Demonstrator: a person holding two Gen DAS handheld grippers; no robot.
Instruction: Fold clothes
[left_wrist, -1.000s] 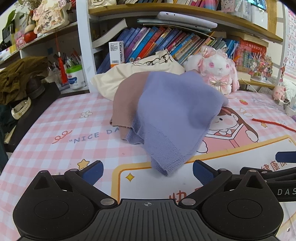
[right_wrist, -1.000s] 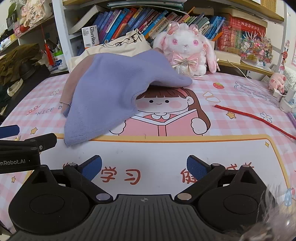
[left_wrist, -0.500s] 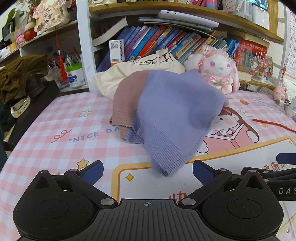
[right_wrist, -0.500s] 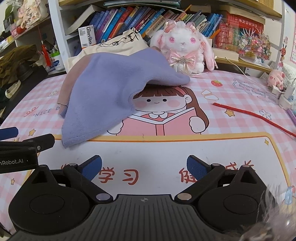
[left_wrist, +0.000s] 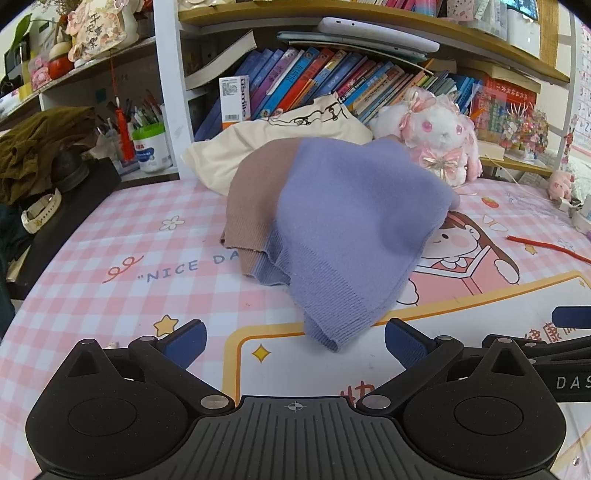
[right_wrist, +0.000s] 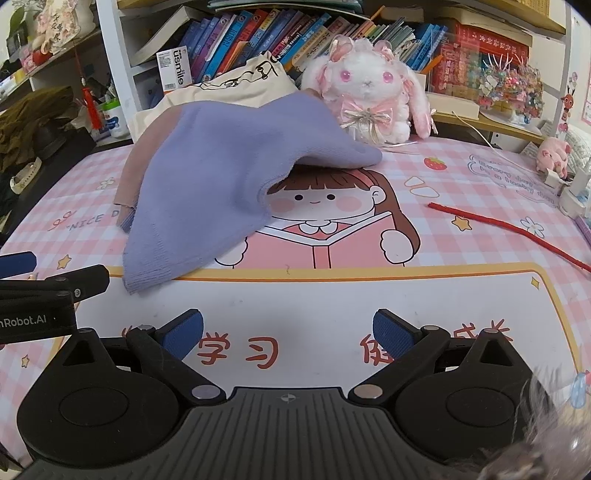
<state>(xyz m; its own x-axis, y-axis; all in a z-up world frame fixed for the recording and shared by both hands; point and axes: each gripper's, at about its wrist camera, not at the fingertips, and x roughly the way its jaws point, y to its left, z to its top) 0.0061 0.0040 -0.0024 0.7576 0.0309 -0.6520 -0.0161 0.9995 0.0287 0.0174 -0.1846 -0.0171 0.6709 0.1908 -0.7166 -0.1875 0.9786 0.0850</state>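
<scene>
Both grippers hover wide apart and empty over the pink mat: left gripper, right gripper. Beyond them a purple sweater lies crumpled over a brown garment, its ribbed hem nearest the left gripper's blue pads.

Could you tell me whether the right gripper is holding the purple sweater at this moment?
No, the right gripper is open over the bare mat, with the purple sweater lying well ahead of it.
</scene>
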